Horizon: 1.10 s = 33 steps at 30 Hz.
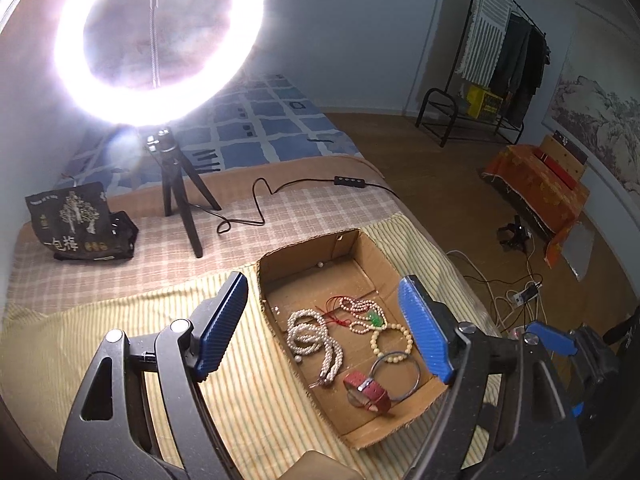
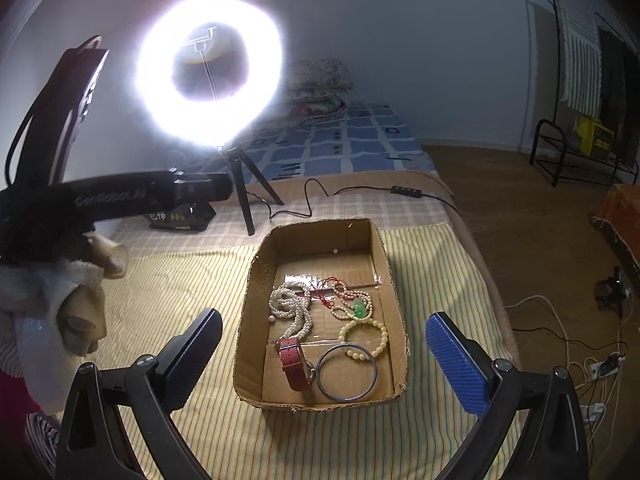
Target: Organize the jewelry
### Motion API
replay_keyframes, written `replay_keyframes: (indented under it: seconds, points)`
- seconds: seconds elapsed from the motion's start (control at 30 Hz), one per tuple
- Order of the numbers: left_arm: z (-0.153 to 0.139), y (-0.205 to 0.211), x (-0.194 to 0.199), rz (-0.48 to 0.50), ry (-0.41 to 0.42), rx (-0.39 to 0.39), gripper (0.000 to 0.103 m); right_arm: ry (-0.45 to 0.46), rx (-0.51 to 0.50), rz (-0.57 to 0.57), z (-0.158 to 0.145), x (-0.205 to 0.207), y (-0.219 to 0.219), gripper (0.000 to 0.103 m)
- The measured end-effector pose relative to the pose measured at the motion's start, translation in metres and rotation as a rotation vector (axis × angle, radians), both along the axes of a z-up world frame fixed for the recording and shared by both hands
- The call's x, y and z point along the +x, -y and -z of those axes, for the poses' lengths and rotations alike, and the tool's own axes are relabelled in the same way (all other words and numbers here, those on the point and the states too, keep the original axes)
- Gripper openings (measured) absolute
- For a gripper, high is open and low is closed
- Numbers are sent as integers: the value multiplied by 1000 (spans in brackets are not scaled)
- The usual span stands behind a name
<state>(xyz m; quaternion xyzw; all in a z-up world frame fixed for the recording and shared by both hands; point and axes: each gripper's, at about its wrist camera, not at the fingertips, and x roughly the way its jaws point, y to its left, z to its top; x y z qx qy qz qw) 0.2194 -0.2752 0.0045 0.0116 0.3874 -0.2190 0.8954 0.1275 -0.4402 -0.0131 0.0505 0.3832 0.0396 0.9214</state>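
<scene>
An open cardboard box (image 1: 280, 312) (image 2: 248, 304) lies on a yellow striped cloth. In it are a white pearl necklace (image 1: 310, 338) (image 2: 294, 312), a pink bead necklace with a green pendant (image 1: 366, 314) (image 2: 356, 304), a cream bead bracelet (image 1: 394, 340) (image 2: 366, 338), a metal bangle (image 1: 400, 376) (image 2: 346, 372) and a red-strap watch (image 1: 368, 392) (image 2: 294, 364). My left gripper (image 1: 324, 328) is open and empty above the box. My right gripper (image 2: 324, 360) is open and empty, just in front of the box; it also shows at the right edge of the left wrist view (image 1: 556, 340).
A lit ring light on a tripod (image 1: 176, 196) (image 2: 240, 188) stands behind the box, its cable (image 1: 280, 192) trailing right. A black bag (image 1: 76, 220) lies at back left. The bed edge drops to a wooden floor with cables (image 1: 516, 296) on the right.
</scene>
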Motion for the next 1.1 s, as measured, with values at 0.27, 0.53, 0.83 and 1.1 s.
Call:
replay_keyframes:
  seconds: [0.27,0.53,0.83,1.1]
  points:
    - [-20,-30,-36,-19,46,-35,80,35,-35,23,-15,-18,-8,103]
    - [-30,-68,-80,-51,106,-30,80,113,-75,63,-32,-35,-22,103]
    - [-32,-86,-116,-40,159,13,85,164,-69,92,-40,-48,-36,103]
    - [-32,-94,-142,-27,214,28,101,177,-35,106,-39,-57,-38,103]
